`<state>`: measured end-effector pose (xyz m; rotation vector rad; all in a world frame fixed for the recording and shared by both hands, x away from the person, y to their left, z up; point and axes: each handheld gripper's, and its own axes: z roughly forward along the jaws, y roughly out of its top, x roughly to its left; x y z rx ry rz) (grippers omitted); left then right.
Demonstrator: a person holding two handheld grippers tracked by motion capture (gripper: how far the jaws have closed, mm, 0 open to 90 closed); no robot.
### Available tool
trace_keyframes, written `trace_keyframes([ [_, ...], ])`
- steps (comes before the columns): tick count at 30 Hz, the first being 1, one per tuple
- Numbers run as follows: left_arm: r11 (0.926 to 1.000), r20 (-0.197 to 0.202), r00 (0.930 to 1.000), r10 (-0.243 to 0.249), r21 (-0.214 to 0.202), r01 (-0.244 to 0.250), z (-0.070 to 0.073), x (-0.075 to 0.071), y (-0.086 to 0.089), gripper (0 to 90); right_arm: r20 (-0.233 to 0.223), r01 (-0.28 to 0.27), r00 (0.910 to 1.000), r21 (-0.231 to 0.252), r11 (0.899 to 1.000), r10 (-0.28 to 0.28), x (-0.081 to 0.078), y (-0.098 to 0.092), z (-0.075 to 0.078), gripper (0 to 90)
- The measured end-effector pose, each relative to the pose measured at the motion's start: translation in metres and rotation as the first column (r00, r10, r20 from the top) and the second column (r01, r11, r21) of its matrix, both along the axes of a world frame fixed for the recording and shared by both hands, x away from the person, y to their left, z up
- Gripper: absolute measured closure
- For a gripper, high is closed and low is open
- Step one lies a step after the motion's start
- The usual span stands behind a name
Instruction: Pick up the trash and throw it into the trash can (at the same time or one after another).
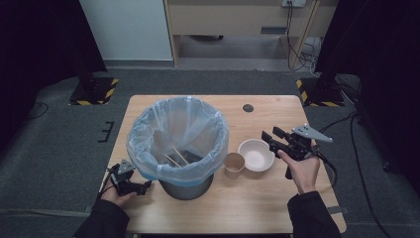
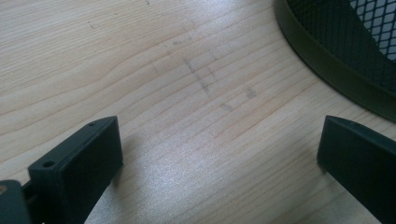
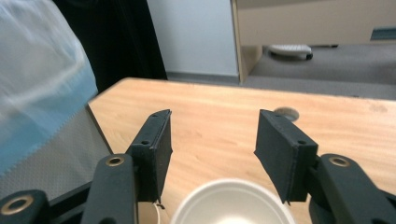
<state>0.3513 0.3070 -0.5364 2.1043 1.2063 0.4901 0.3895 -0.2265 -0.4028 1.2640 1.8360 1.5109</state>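
Observation:
A mesh waste bin [image 1: 185, 187] lined with a pale blue bag [image 1: 178, 124] stands on the wooden table [image 1: 277, 208], left of centre, with wooden sticks [image 1: 176, 157] inside. To its right are a brown paper cup [image 1: 234, 165] and a white bowl [image 1: 256, 154]. My right gripper [image 1: 270, 135] hovers at the bowl's right rim, open, with nothing between its jaws. In the right gripper view, that gripper [image 3: 212, 140] hangs just above the bowl [image 3: 233, 205], with the bag [image 3: 37, 84] to the left. My left gripper [image 1: 144, 187] rests low beside the bin's base, open [image 2: 219, 158], the bin's rim [image 2: 327, 65] just ahead.
A round cable hole [image 1: 248, 107] sits near the table's far edge. On the floor beyond the table stand two posts with striped bases [image 1: 94, 91] [image 1: 322, 94]. Bare tabletop lies in front of the cup and bowl.

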Motion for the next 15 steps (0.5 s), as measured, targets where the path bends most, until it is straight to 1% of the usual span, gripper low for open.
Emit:
trace_keyframes([
  [4, 1.0, 0.0, 1.0, 0.0, 0.0, 0.0, 0.0, 0.0, 0.0, 0.0, -0.031, -0.011, 0.9995, -0.024, 1.0, 0.01, 0.003, 0.004, -0.011, 49.2],
  [6, 1.0, 0.0, 1.0, 0.0, 0.0, 0.0, 0.0, 0.0, 0.0, 0.0, -0.048, -0.022, 0.9986, -0.027, 0.999, 0.021, 0.003, 0.007, -0.017, 51.0],
  [10, 1.0, 0.0, 1.0, -0.001, 0.0, 0.001, 0.0, 0.0, 0.0, 0.0, -0.073, -0.048, 0.9963, -0.047, 0.998, 0.044, 0.004, 0.015, -0.023, 54.0],
  [15, 1.0, 0.0, 1.0, -0.001, 0.0, 0.001, 0.0, 0.0, 0.0, 0.0, -0.109, -0.082, 0.9912, -0.054, 0.995, 0.076, 0.005, 0.025, -0.031, 57.0],
])
